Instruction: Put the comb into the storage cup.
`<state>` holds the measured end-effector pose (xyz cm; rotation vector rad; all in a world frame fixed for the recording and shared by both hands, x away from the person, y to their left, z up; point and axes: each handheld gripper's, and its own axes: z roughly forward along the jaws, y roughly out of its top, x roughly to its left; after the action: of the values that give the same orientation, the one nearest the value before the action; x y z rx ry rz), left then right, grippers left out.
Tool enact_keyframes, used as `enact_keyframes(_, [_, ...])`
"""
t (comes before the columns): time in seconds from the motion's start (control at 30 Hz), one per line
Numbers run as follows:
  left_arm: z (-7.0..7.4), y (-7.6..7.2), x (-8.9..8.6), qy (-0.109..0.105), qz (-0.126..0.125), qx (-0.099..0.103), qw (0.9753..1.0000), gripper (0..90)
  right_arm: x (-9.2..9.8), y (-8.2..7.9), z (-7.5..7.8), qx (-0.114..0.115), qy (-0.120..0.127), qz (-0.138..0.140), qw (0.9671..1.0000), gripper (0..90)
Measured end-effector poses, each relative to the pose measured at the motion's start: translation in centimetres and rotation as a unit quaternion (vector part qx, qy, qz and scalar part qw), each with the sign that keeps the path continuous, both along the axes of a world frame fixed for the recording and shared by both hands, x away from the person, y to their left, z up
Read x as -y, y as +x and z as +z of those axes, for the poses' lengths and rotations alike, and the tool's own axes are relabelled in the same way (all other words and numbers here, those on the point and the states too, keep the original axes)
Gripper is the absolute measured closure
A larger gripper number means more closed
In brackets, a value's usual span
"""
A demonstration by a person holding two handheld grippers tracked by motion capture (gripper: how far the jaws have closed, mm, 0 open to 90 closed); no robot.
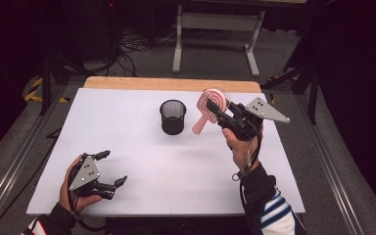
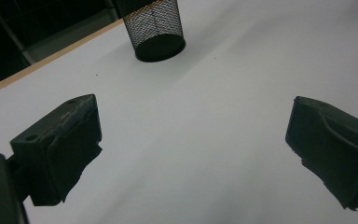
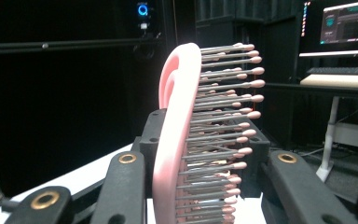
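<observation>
A pink hairbrush (image 1: 206, 111) hangs in the air right of a black mesh cup (image 1: 173, 116), head up and handle slanting down-left toward the cup. My right gripper (image 1: 217, 109) is shut on the brush's head. In the right gripper view the brush (image 3: 179, 126) stands edge-on between the jaws, its metal bristles pointing right, with my right gripper (image 3: 204, 145) clamped around it. My left gripper (image 1: 112, 168) rests open near the table's front left corner. In the left gripper view its jaws stand wide apart around my left gripper (image 2: 193, 140), over bare white table, with the mesh cup (image 2: 158, 28) far ahead.
The white table (image 1: 142, 161) has a wooden strip (image 1: 171, 83) along its far edge. Beyond it stand a desk's white legs (image 1: 178, 44) and floor cables (image 1: 137, 46). A lit monitor (image 3: 349, 23) shows in the right gripper view.
</observation>
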<state>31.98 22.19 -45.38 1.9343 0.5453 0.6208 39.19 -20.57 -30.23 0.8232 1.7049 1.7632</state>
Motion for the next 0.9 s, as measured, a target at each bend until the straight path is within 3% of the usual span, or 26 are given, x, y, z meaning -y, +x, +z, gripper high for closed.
enact_keyframes(0.47, [-0.1,0.2,-0.1,-0.007,-0.005,-0.004,1.0000,4.4,-1.0,3.0,2.5,0.017,0.012,-0.023,0.9995,63.3])
enact_keyframes(0.9, [-0.2,0.2,-0.2,-0.010,-0.005,-0.006,0.9999,4.4,-2.8,4.6,3.7,0.031,0.027,-0.019,0.9990,63.4])
